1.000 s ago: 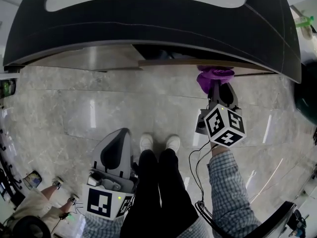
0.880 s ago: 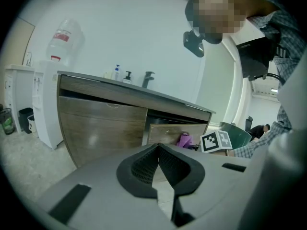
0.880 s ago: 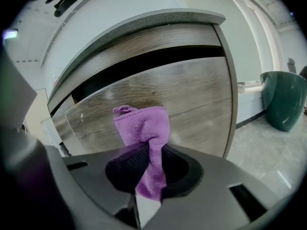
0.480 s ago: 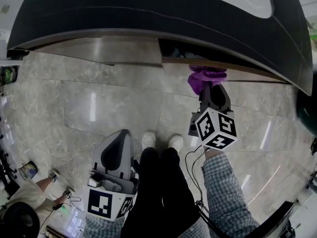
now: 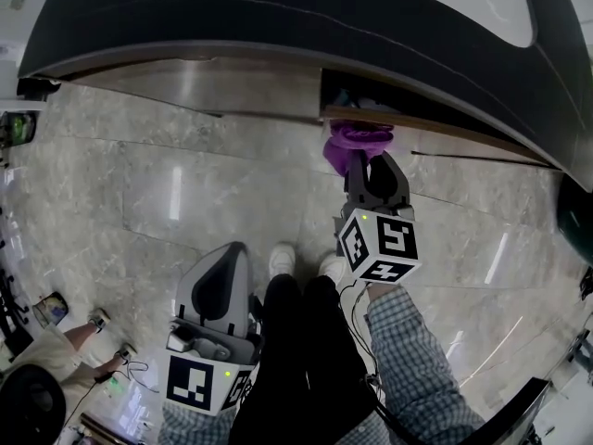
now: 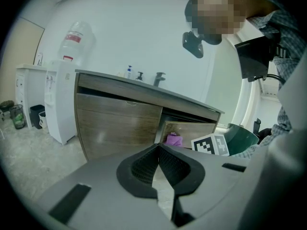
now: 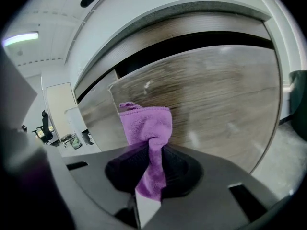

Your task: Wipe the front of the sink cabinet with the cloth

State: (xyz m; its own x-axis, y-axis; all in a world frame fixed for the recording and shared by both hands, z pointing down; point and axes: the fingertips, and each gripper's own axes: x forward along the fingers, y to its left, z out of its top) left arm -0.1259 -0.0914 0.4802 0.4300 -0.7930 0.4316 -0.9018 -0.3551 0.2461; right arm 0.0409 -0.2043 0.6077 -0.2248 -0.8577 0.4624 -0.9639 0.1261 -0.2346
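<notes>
Grey marble floor [image 5: 167, 184] shines under your feet, and the wood-grain cabinet front [image 7: 225, 95] rises below a dark countertop [image 5: 278, 26]. Your right gripper [image 7: 152, 150] is clamped on the purple cloth [image 7: 146, 123], whose bunched top sits right up against that cabinet front. Your left gripper [image 6: 158, 147] hangs low by your leg, jaws together, holding nothing.

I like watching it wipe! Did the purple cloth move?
Yes. The cloth slid left along the cabinet door to its left edge.
</notes>
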